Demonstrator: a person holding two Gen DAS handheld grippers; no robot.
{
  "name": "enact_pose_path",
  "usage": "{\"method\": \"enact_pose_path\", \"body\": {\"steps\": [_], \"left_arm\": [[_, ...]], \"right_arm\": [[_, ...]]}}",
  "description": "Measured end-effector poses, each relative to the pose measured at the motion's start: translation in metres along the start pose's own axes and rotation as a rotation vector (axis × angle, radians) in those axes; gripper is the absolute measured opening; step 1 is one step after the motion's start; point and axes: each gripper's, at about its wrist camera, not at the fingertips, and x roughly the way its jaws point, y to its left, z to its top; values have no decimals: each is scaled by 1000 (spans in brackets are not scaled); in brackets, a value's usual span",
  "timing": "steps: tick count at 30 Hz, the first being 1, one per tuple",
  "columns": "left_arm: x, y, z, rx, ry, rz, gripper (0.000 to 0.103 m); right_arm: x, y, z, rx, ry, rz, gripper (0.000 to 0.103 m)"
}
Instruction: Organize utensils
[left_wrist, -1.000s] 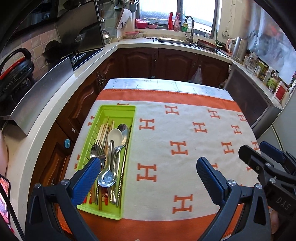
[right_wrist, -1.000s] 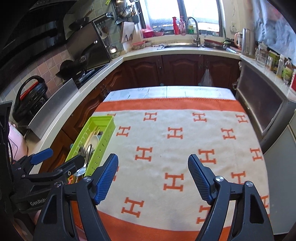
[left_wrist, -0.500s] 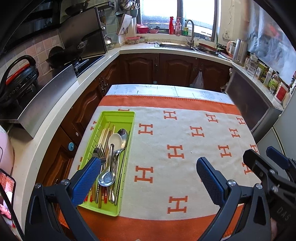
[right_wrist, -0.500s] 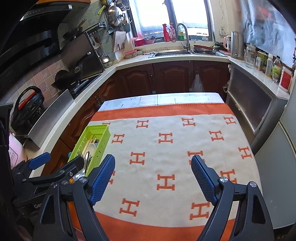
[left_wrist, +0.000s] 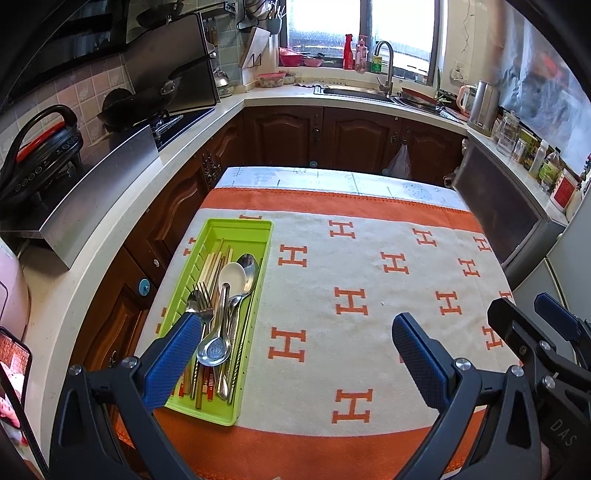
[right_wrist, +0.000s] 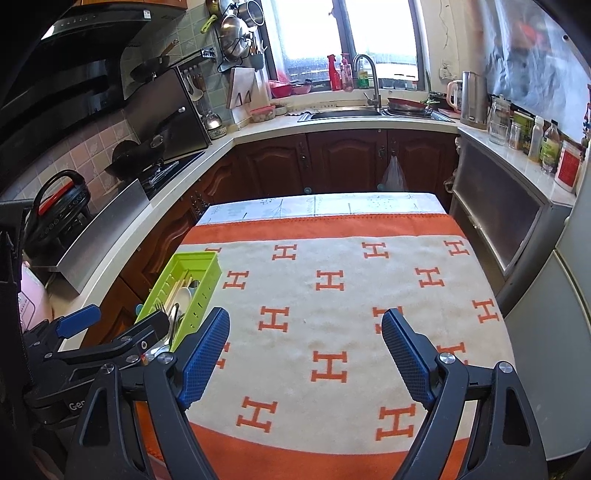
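- While both tools hang above the near edge of the surface (left_wrist: 369, 177), the left hand-held gripper (left_wrist: 291, 354) has its blue-padded jaws spread wide with nothing between them.
- Right hand-held gripper (right_wrist: 306, 354): jaws equally wide apart, nothing held, over bare cloth.
- Cloth (left_wrist: 369, 280): cream with orange H marks and orange borders, covering most of the surface; a pale patterned strip shows at the far edge.
- Green tray (left_wrist: 236, 225): long, narrow, lying on the cloth near its left edge, long side running away from the camera.
- Inside the tray: a white spoon (left_wrist: 232, 275) and a steel spoon (left_wrist: 248, 266) side by side toward the middle, a fork (left_wrist: 203, 297) left of them, pale chopsticks (left_wrist: 212, 264) along the left side, and a steel ladle-shaped spoon (left_wrist: 214, 349) with its bowl toward the near end. Handles overlap; exact count unclear.
- The left finger pad (left_wrist: 173, 363) of the left tool overlaps the tray's near left corner in the left wrist view; contact cannot be judged.
- In the right wrist view the tray (right_wrist: 207, 258) sits far left, partly hidden behind the left tool (right_wrist: 118, 338).
- Rest of the cloth to the right of the tray carries no utensils.
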Motion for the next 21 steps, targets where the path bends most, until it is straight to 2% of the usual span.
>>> {"method": "enact_pose_path", "body": {"steps": [21], "left_arm": [[-2,-3,0,1,-1,8,102]], "right_arm": [[1,-3,0,4,3,4,86]]}}
